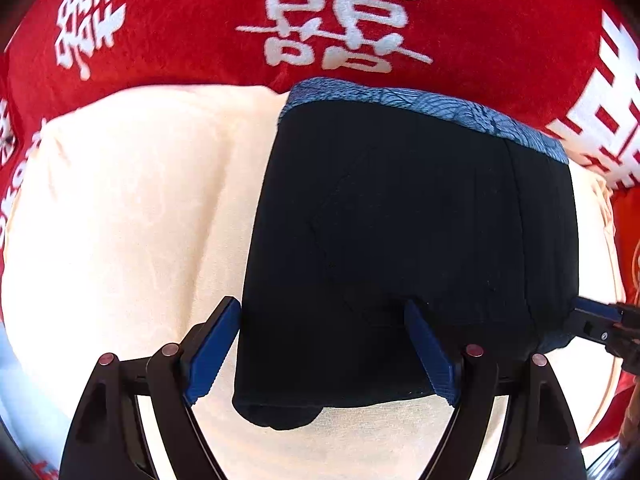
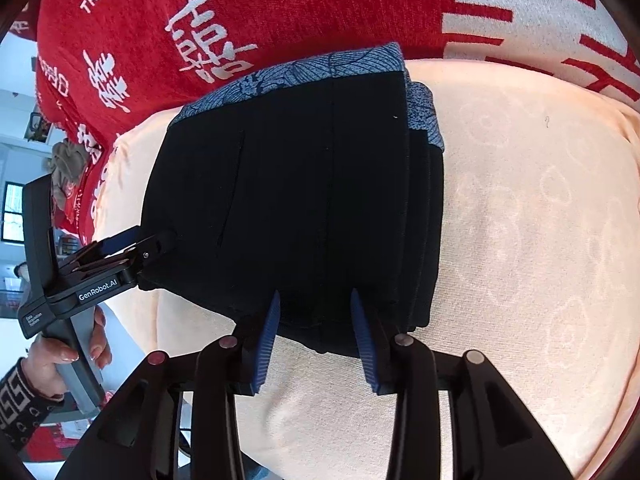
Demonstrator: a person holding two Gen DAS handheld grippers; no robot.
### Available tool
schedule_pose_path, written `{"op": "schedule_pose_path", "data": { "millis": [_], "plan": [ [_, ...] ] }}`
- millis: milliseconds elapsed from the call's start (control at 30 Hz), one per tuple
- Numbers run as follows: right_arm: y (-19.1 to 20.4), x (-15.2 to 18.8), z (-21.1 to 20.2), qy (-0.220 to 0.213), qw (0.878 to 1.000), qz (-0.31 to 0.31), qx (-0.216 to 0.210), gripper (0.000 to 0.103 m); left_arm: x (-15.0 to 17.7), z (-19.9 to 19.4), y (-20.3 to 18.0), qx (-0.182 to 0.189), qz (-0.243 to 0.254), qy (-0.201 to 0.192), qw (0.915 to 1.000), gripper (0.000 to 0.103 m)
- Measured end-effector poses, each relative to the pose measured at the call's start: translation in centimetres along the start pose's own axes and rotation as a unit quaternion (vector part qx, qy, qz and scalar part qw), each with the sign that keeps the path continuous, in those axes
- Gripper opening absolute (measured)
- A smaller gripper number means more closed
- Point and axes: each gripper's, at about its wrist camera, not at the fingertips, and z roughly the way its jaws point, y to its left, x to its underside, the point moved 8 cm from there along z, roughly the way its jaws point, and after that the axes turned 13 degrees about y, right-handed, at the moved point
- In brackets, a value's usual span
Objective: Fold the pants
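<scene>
The black pants [image 1: 408, 248] lie folded into a thick rectangle on a cream cushion, with a blue patterned waistband [image 1: 432, 106] at the far edge. My left gripper [image 1: 324, 312] is open, its jaws straddling the near left edge of the bundle. In the right wrist view the pants [image 2: 296, 200] show stacked layers at the right side. My right gripper [image 2: 314, 304] is open, its fingers [image 2: 268, 336] at the bundle's near edge. The left gripper [image 2: 156, 246] shows there at the bundle's left edge. The right gripper [image 1: 596, 316] shows at the right edge in the left view.
The cream cushion [image 1: 120, 220] sits on a red blanket [image 1: 200, 20] with white characters, which rises behind the pants. The cushion [image 2: 540, 220] extends wide to the right of the pants. A hand [image 2: 60, 356] holds the left gripper's handle. A room shows at far left.
</scene>
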Motion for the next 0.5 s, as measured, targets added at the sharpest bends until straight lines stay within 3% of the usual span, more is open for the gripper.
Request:
{"op": "schedule_pose_path", "data": {
  "millis": [33,100,267,367,500],
  "plan": [
    [0.1,0.0,0.0,-0.001,1.000,-0.003,0.002,0.042,0.0,0.1,-0.1,-0.002,0.007,0.004,1.0000,0.101],
    [0.1,0.0,0.0,-0.002,1.000,-0.003,0.002,0.042,0.3,0.8,-0.4,0.001,0.013,0.022,0.9997,0.102],
    [-0.2,0.2,-0.5,-0.001,1.000,0.015,-0.007,0.042,0.5,0.5,0.4,0.020,-0.030,0.028,0.9990,0.102],
    [-0.6,0.2,-1.6,-0.006,0.999,0.029,-0.016,0.043,-0.5,-1.9,1.5,0.018,-0.041,-0.006,0.9990,0.102],
    [-1.1,-1.8,-3.4,-0.031,0.999,0.030,-0.026,0.043,-4.3,-3.8,3.4,-0.003,-0.039,-0.042,0.9983,0.102]
  ]
}}
